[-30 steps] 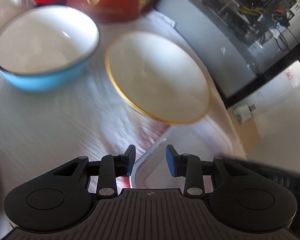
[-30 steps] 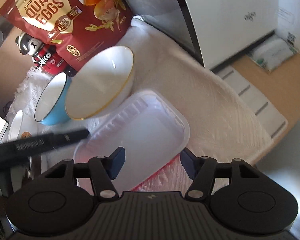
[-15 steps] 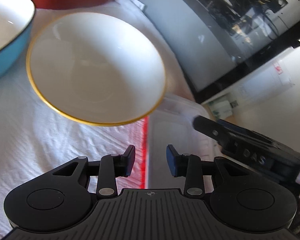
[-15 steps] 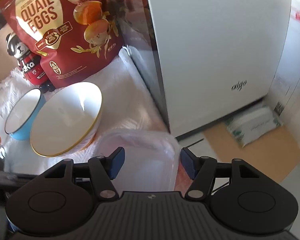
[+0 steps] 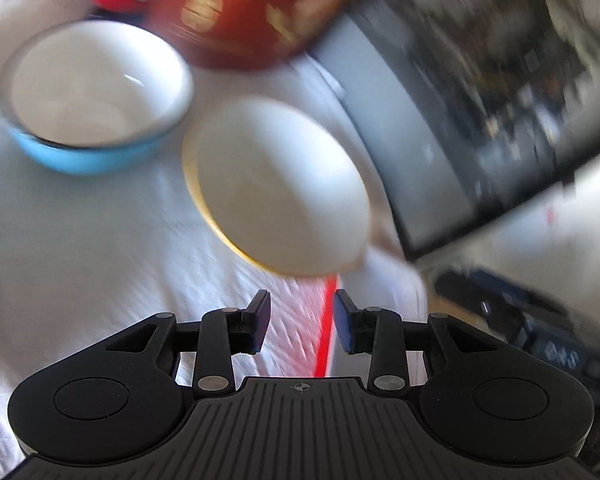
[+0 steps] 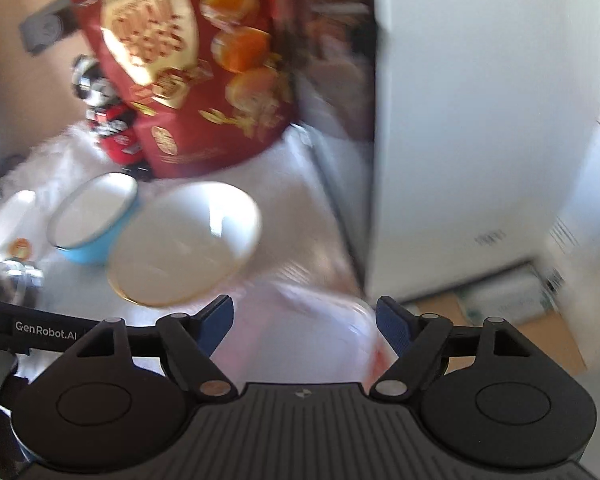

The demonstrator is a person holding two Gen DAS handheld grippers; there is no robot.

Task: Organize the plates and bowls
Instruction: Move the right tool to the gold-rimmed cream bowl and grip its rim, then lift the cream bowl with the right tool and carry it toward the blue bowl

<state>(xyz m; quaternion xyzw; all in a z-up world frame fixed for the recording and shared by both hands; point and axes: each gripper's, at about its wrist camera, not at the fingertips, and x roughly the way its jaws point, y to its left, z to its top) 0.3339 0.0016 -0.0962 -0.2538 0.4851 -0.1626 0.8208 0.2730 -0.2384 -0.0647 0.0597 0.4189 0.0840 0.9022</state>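
I can read "GenRobot.AI" in white on the black left gripper body (image 6: 40,336) at my right wrist view's left edge. The red bag's (image 6: 188,64) lettering is too blurred for me.

Glossy glazed white bowl (image 5: 280,192); glossy enamel-look blue bowl (image 5: 96,96); rough white cloth (image 5: 100,272); shiny red pouch (image 6: 196,64).

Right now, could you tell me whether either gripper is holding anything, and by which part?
Nothing is held. The left gripper and right gripper are both open, with nothing between the fingers; the gold-rimmed bowl sits untouched.
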